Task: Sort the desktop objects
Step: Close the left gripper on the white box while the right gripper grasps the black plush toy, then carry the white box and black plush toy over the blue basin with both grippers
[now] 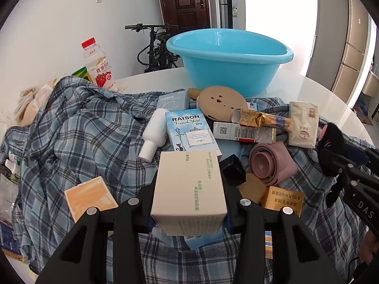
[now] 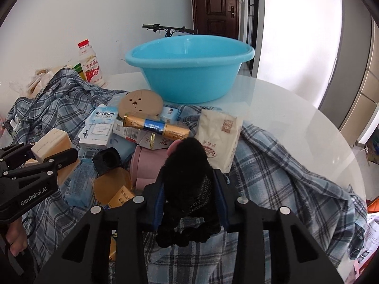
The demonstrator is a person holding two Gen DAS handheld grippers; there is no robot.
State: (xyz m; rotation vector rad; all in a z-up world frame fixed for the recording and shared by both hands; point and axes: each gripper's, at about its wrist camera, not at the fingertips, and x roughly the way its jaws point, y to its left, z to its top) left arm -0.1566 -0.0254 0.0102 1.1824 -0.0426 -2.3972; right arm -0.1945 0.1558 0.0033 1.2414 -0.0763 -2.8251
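Note:
My left gripper [image 1: 189, 203] is shut on a beige cream box [image 1: 189, 189] and holds it above the plaid cloth [image 1: 83, 137]. It also shows in the right wrist view [image 2: 51, 142]. My right gripper [image 2: 189, 189] is shut on a black furry item [image 2: 187, 177], seen at the right edge of the left wrist view [image 1: 331, 146]. A blue basin [image 1: 227, 56] stands empty at the back of the white table [image 2: 296, 118]. A pile lies before it: a RAISON box [image 1: 191, 130], white bottle [image 1: 154, 132], tan disc [image 1: 220, 101], gold tube [image 2: 156, 125], pink cup [image 1: 270, 161], paper packet [image 2: 218, 135].
A strawberry drink bottle [image 1: 98, 66] stands at the back left beside snack bags [image 1: 30, 104]. An orange box [image 1: 90, 196] and a yellow box [image 1: 284, 201] lie near my left gripper. A bicycle [image 1: 158, 45] and a door [image 1: 187, 0] are behind the table.

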